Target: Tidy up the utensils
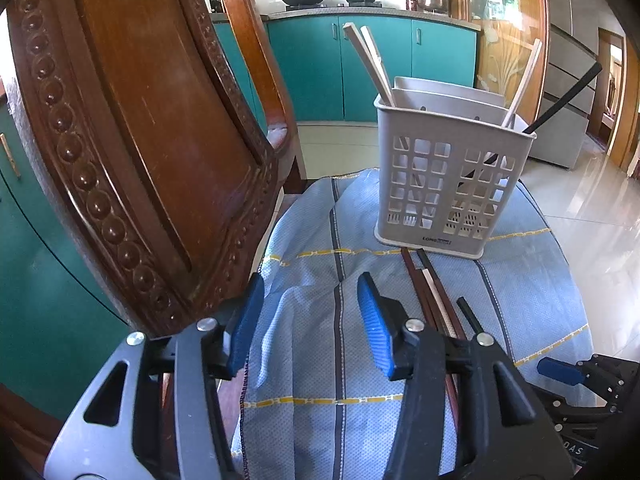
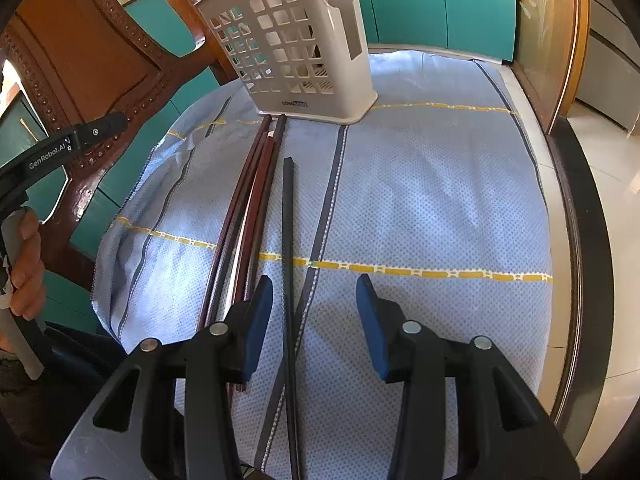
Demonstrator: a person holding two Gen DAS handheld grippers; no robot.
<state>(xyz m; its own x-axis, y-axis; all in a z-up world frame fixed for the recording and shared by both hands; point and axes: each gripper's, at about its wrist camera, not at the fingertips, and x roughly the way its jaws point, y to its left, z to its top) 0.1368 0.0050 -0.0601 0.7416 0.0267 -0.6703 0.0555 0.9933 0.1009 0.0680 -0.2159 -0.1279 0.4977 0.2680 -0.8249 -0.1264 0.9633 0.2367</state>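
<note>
Loose chopsticks [image 2: 256, 200] lie flat on the blue cloth [image 2: 420, 200], long axes pointing toward the white utensil holder [image 2: 296, 48], far ends just beside its base. Black chopstick [image 2: 288, 240] lies parallel, between right gripper [image 2: 314, 320] fingers, unpinched. Left gripper [image 1: 308, 316] fingers half open, empty.

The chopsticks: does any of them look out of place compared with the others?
Yes. One black chopstick lies alone on the blue cloth, apart from the brown bundle; its likely mate already stands in the white holder.
</note>
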